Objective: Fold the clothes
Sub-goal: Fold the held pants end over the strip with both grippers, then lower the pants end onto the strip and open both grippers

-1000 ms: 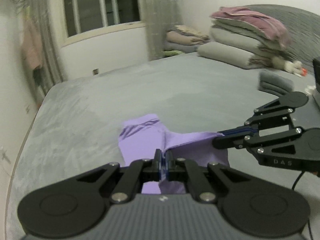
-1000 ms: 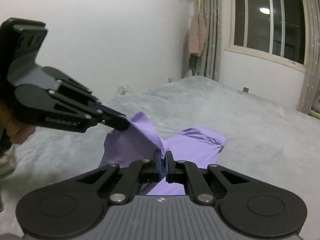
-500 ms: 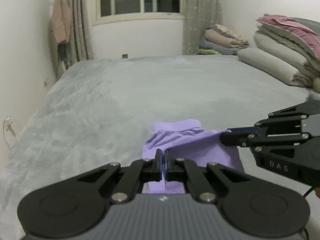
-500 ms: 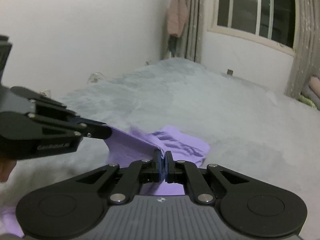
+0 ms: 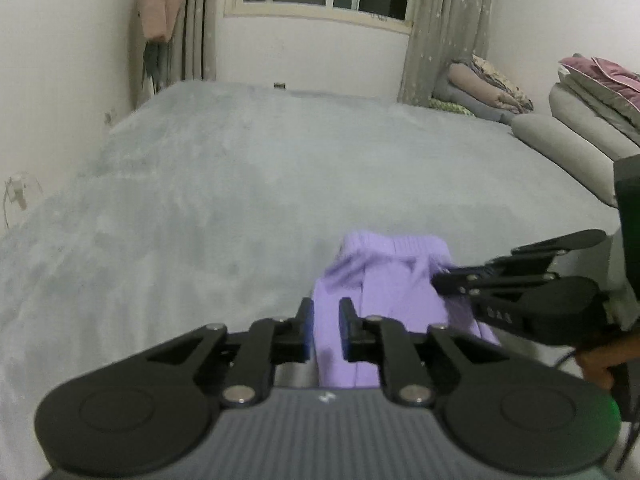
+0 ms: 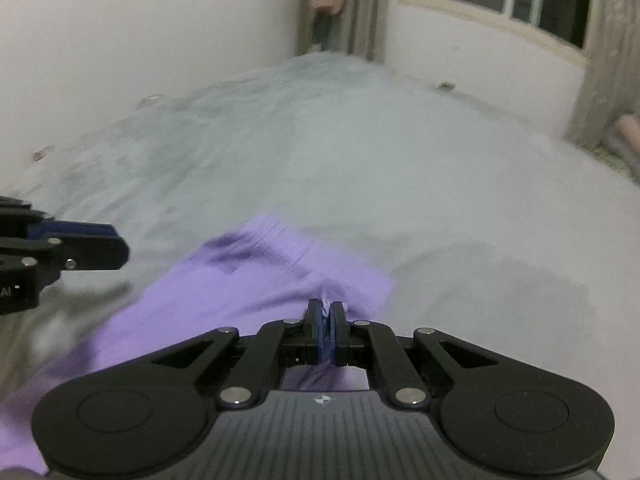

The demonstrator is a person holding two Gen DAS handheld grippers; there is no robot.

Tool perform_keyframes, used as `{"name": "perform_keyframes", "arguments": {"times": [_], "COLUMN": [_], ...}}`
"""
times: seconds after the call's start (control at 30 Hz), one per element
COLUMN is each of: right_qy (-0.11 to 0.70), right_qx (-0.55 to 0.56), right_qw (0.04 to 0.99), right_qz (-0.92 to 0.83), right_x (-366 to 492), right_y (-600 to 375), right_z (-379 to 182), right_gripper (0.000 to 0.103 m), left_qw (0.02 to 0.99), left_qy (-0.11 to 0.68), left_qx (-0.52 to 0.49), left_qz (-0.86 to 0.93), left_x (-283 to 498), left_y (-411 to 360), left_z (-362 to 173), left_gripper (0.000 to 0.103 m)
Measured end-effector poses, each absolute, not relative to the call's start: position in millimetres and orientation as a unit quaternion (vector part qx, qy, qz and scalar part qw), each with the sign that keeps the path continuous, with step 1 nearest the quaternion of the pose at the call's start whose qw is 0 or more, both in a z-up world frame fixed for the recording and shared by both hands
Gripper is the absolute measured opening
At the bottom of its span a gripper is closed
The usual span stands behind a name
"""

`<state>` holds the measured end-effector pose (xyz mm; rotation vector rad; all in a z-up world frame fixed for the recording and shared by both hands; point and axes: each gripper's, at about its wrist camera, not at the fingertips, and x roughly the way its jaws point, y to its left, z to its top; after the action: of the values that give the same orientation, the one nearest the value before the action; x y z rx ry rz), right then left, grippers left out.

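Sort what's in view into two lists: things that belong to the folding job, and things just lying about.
In the job:
purple garment
left gripper, jaws just opened, cloth between them
right gripper, pinching the cloth
grey bed

Lying about:
folded blankets
pillows
pink garment hanging by the curtains

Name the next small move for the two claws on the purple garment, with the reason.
Probably open the right claw too: it pinches the purple garment, which lies folded on the grey bed, while the left claw, jaws just opening, has let go.
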<state>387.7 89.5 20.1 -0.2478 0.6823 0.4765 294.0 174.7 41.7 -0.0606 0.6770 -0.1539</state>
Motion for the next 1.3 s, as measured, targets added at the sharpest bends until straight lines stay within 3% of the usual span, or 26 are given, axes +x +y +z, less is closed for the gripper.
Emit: {"name": "perform_keyframes", "arguments": {"times": [0.07, 0.1, 0.13, 0.27, 0.53, 0.67, 0.87, 1.03, 1.07, 1.1, 1.17, 1.3], "right_qy": [0.32, 0.316, 0.309, 0.31, 0.406, 0.427, 0.427, 0.42, 0.417, 0.414, 0.409, 0.408], "right_qx": [-0.086, -0.063, -0.047, -0.001, 0.195, 0.282, 0.296, 0.283, 0.282, 0.28, 0.281, 0.321], "right_qw": [0.918, 0.923, 0.928, 0.931, 0.845, 0.815, 0.81, 0.825, 0.828, 0.831, 0.836, 0.824], "right_qz": [0.219, 0.211, 0.202, 0.195, 0.287, 0.271, 0.274, 0.252, 0.248, 0.244, 0.236, 0.228], "right_x": [378, 372, 364, 310, 171, 123, 105, 97, 96, 96, 96, 95], "right_y": [80, 74, 67, 44, -11, -33, -18, -4, -3, -3, -5, -15], "right_z": [21, 24, 27, 41, 17, 0, -6, -5, -5, -6, -9, -20], "right_gripper": [0.02, 0.04, 0.053, 0.055, 0.055, 0.055, 0.055, 0.055, 0.054, 0.049, 0.038, 0.012], "left_qw": [0.936, 0.934, 0.934, 0.928, 0.905, 0.886, 0.887, 0.898, 0.899, 0.899, 0.891, 0.888], "left_qy": [0.343, 0.348, 0.349, 0.366, 0.392, 0.407, 0.392, 0.382, 0.382, 0.381, 0.384, 0.378], "left_qx": [-0.031, -0.033, -0.037, -0.05, -0.164, -0.224, -0.243, -0.217, -0.214, -0.215, -0.242, -0.261], "left_qz": [-0.072, -0.072, -0.074, -0.055, -0.008, -0.006, -0.011, -0.017, -0.015, -0.013, -0.013, -0.008], "left_x": [284, 277, 267, 218, 103, 79, 80, 85, 85, 85, 86, 86], "left_y": [175, 175, 173, 171, 205, 217, 215, 206, 206, 206, 210, 211], "left_z": [40, 42, 47, 65, 58, 35, 19, 11, 11, 11, 7, 2], "left_gripper": [0.018, 0.019, 0.02, 0.041, 0.043, 0.052, 0.062, 0.055, 0.043, 0.024, 0.009, 0.007]}}
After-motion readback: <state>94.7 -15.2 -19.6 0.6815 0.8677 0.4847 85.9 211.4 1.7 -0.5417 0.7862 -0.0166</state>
